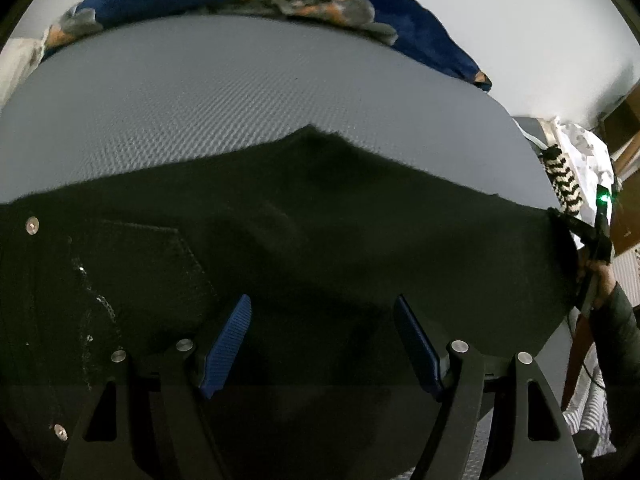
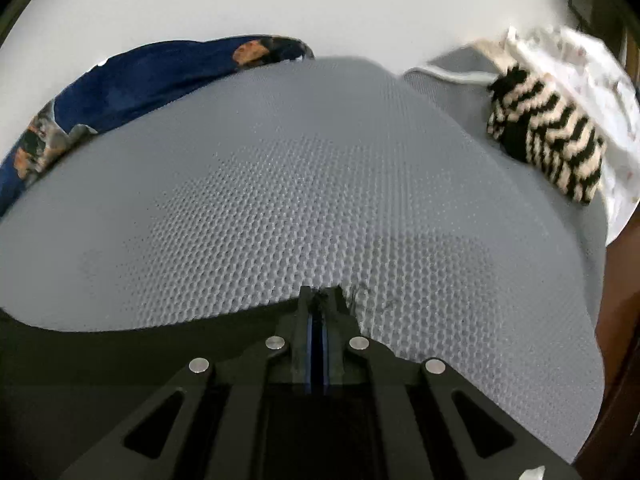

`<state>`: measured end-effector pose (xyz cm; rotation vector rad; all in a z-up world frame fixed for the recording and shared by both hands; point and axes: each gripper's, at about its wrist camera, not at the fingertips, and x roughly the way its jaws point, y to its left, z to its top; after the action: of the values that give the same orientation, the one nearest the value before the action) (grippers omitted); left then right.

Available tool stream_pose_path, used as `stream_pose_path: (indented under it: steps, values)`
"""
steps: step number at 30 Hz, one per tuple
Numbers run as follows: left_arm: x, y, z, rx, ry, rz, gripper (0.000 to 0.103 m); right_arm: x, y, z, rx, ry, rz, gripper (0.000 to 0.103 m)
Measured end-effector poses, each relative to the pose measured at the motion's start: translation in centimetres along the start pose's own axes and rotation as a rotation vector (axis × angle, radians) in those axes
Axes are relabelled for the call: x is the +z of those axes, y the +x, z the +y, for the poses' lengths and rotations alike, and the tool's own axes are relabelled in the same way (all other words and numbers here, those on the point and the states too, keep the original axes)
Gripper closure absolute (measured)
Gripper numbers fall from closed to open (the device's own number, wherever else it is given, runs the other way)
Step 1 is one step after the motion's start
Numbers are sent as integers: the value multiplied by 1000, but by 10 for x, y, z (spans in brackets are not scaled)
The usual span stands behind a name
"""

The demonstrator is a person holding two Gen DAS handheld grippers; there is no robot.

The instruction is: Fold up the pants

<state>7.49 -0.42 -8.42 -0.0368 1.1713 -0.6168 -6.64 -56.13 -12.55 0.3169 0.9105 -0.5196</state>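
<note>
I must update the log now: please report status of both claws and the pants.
Left claw open over black pants. Right claw shut on pants edge. Pants spread on grey mattress, nothing blocking.

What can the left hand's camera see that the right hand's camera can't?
Only the left view shows the pants' pocket, their rivets, the open left gripper above the cloth, and the other gripper from outside.

Only the right view shows the right gripper up close, fingers shut on the pants' edge.

Both show the black pants, grey mattress, blue blanket and striped cloth.

Black pants [image 1: 320, 220], grey honeycomb mattress [image 2: 280, 200]
</note>
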Motion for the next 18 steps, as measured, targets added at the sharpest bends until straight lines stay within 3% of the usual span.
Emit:
stream_pose_path:
  steps: [2,5,8,11,15,18]
  values:
    - [-1,1,-2,3,29,-7,29,4,1,-3,2,34,24,95]
    - [1,2,-7,26,58,0,29,9,-3,-7,9,44,86,73]
    - [4,-10,-5,-17,45,-22,29,2,-28,-9,12,45,95,74]
    - [6,-23,3,-14,44,-59,29,-1,-55,6,-18,-16,83,73]
    - [14,-38,22,33,47,-113,29,1,-77,75,128,-167,84,73]
    - [15,-46,42,80,24,-139,29,2,-77,152,323,-281,110,73]
